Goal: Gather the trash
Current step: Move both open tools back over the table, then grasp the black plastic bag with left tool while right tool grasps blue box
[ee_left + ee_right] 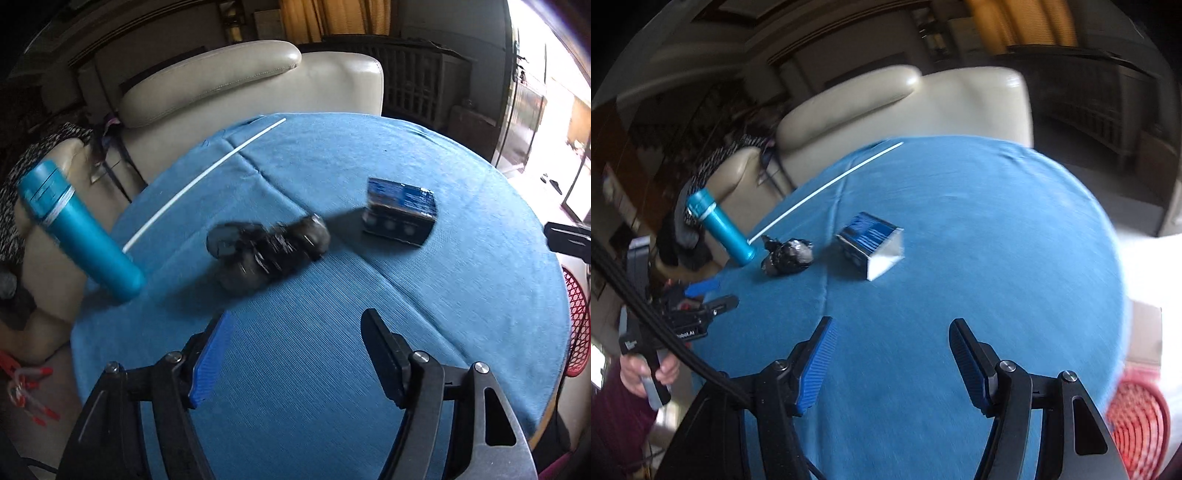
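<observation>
A crumpled black plastic bag (pixel 267 249) lies on the blue-clothed round table (pixel 332 350); it also shows in the right wrist view (pixel 786 256). A small blue carton (pixel 400 210) lies right of it, also seen from the right wrist (pixel 871 245). A long white stick (pixel 203 177) lies across the far left of the table. My left gripper (pixel 295 325) is open and empty, above the cloth short of the bag. My right gripper (pixel 892 330) is open and empty over the table's near part. The left gripper also shows at the table's left edge (pixel 714 293).
A teal flask (pixel 79 230) stands at the table's left edge, next to the bag. A cream leather sofa (pixel 240 85) is behind the table. A red mesh basket (pixel 1137 428) sits low at the right, beyond the table rim.
</observation>
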